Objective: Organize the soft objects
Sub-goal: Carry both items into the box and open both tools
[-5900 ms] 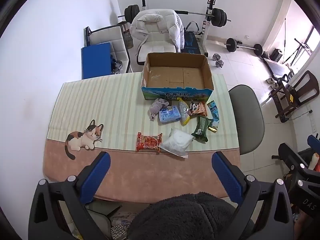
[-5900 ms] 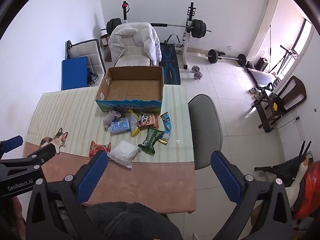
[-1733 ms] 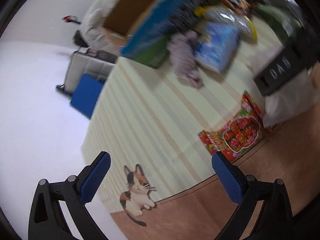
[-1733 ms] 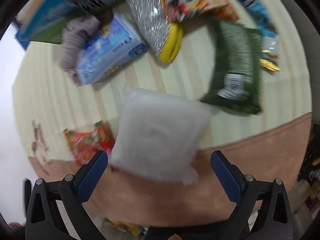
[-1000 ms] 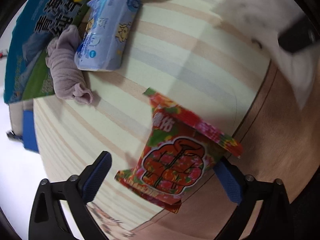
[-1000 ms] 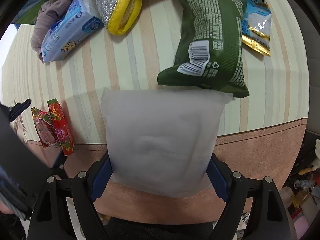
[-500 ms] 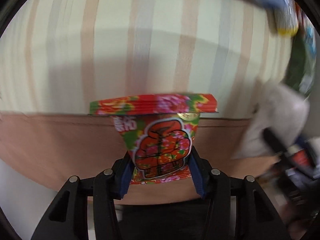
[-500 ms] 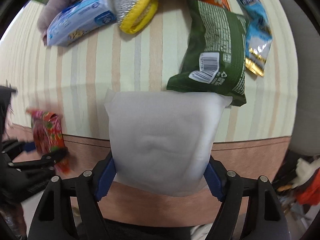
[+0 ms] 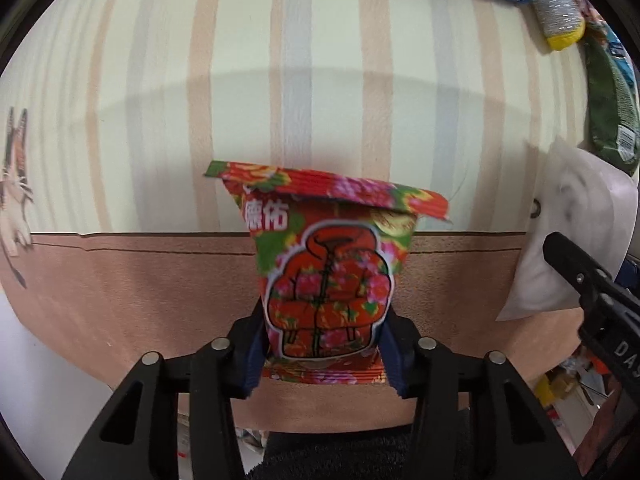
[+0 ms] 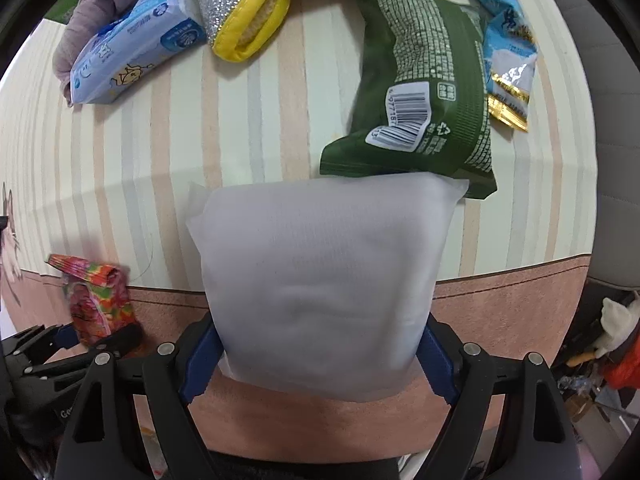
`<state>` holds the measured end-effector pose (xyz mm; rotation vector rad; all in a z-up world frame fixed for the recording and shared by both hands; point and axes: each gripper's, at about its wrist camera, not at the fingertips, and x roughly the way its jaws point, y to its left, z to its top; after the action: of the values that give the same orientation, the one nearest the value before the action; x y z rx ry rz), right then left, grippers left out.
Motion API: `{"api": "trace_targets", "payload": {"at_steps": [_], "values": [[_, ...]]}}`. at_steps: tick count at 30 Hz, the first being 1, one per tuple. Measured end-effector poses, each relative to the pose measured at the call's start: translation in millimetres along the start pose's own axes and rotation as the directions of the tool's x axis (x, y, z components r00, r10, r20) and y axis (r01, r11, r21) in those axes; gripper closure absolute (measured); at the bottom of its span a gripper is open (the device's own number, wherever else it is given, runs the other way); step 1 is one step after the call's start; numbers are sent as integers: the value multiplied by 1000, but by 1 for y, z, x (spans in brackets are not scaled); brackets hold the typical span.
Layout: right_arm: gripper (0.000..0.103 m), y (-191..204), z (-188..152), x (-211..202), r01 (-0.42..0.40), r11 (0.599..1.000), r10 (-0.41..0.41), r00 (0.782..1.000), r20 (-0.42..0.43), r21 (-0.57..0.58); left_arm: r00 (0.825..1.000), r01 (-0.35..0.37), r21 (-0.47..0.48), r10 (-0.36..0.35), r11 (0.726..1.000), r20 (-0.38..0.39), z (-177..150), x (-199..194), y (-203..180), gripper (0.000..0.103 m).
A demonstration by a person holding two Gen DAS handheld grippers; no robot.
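My left gripper (image 9: pixel 322 354) is shut on a red flowered snack packet (image 9: pixel 326 272) and holds it above the table's front edge. The packet also shows in the right wrist view (image 10: pixel 96 300). My right gripper (image 10: pixel 318 354) is shut on a white soft pouch (image 10: pixel 320 276), which also shows at the right of the left wrist view (image 9: pixel 568 240). On the striped tablecloth (image 10: pixel 160 152) lie a green snack bag (image 10: pixel 424 92), a blue tissue pack (image 10: pixel 132 52), a grey cloth (image 10: pixel 84 20), a silver and yellow pouch (image 10: pixel 240 12) and a blue sachet (image 10: pixel 508 52).
The cloth has a brown border (image 9: pixel 120 280) along the front edge and a printed cat (image 9: pixel 16 184) at the left. A grey chair seat (image 10: pixel 608 120) stands to the right of the table. The cardboard box is out of view.
Both grippers closed on their items at the table's front edge: left on the red packet, right on the white pouch. Over the last half second both items are held slightly higher.
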<state>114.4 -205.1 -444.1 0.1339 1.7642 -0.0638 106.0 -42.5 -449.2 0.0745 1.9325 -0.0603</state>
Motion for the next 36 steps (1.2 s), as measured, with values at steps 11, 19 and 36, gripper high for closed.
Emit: {"api": "trace_targets", "payload": {"at_steps": [11, 19, 36], "values": [[34, 5, -60, -74, 41, 998, -30, 970, 242, -41, 956, 44, 16, -47, 999, 290, -61, -104, -42, 59], [34, 1, -72, -180, 18, 997, 17, 902, 432, -76, 884, 64, 51, -81, 997, 460, -77, -224, -22, 59], [34, -16, 84, -302, -125, 978, 194, 830, 523, -164, 846, 173, 74, -186, 982, 500, 113, -336, -6, 59]]}}
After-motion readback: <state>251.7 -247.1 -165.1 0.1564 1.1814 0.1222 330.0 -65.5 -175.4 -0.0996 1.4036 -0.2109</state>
